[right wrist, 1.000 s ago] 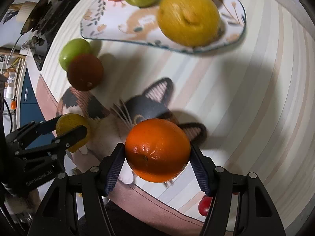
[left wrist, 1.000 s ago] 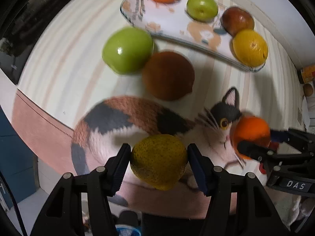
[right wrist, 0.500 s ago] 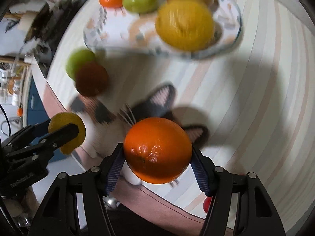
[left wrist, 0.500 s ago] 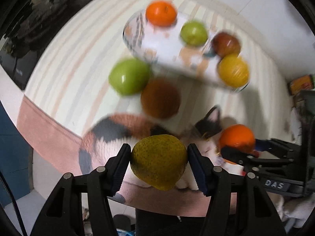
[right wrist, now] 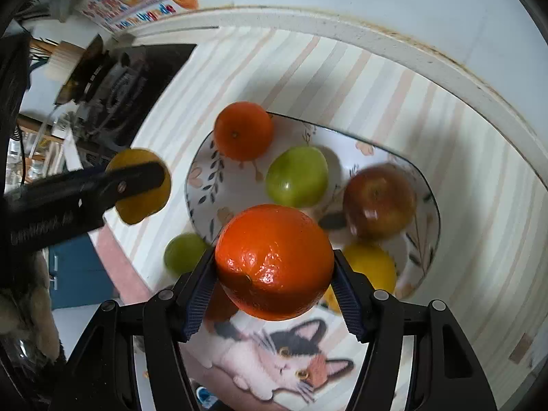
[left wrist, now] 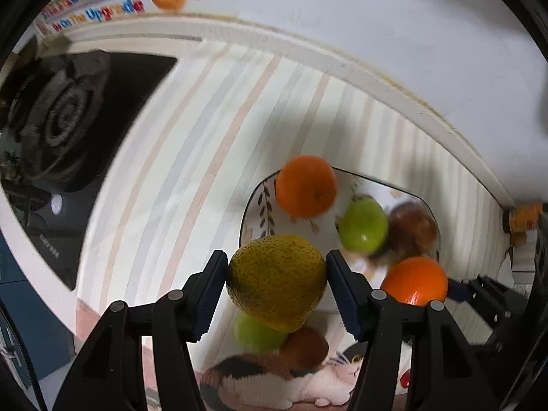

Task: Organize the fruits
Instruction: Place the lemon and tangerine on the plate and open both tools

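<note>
Both fruits lifted toward plate [right wrist: 432, 205], lemon [right wrist: 371, 267] only in right view

"Upgrade" on the colourful wall sticker [left wrist: 102, 3] (other words blurred)

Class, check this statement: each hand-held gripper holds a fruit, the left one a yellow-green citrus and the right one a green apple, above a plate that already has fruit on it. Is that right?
One detail is wrong. The right hand-held gripper grips an orange, not a green apple, as the right wrist view shows. The rest holds: the left hand-held gripper grips the yellow-green citrus, and the plate already holds fruit.
</note>
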